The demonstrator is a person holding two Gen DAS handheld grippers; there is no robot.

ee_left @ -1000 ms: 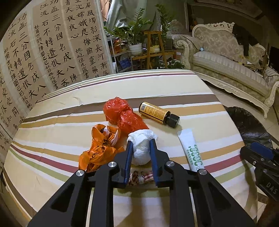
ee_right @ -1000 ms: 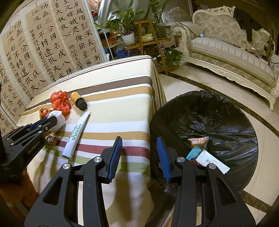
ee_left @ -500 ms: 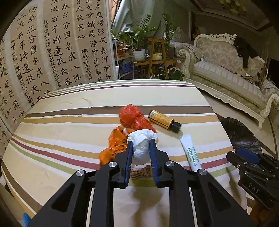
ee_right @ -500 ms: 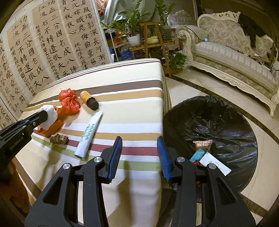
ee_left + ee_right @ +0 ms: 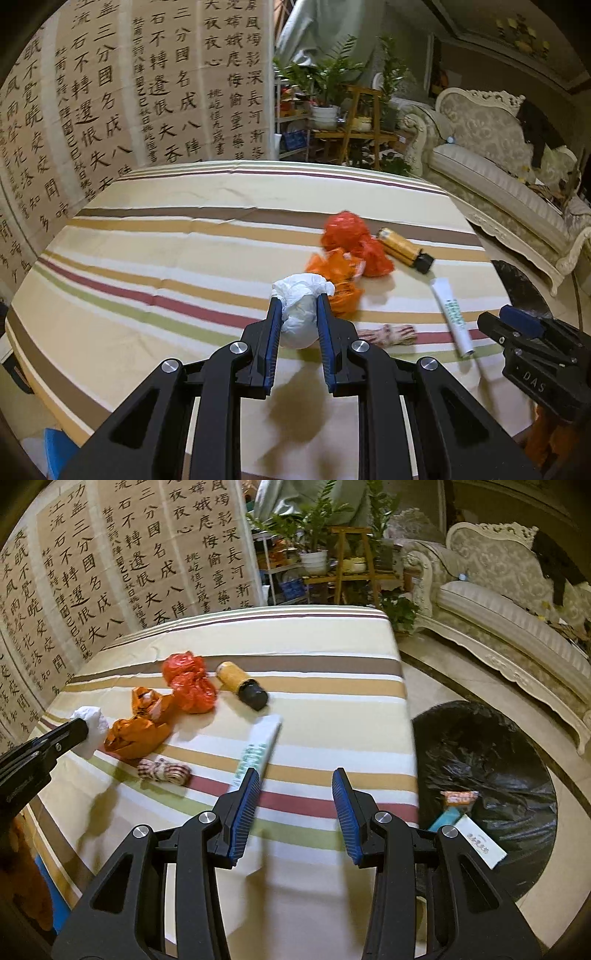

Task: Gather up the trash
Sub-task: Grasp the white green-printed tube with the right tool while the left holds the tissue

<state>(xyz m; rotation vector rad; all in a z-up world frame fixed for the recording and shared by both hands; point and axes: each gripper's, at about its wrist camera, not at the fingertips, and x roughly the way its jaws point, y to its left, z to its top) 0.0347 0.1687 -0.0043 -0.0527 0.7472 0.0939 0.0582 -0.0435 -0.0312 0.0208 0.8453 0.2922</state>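
My left gripper [image 5: 298, 312] clamps one crumpled white wad [image 5: 300, 314]; beside it lie two orange bags [image 5: 338, 275], one bottle [image 5: 402, 249], one tube [image 5: 452, 314]. My right gripper [image 5: 295, 805] gapes empty.

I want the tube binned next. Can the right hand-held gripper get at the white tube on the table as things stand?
Probably yes. The right hand-held gripper is open and empty, and the white tube lies flat just ahead of it with nothing on top; the twisted wrapper lies apart to one side.
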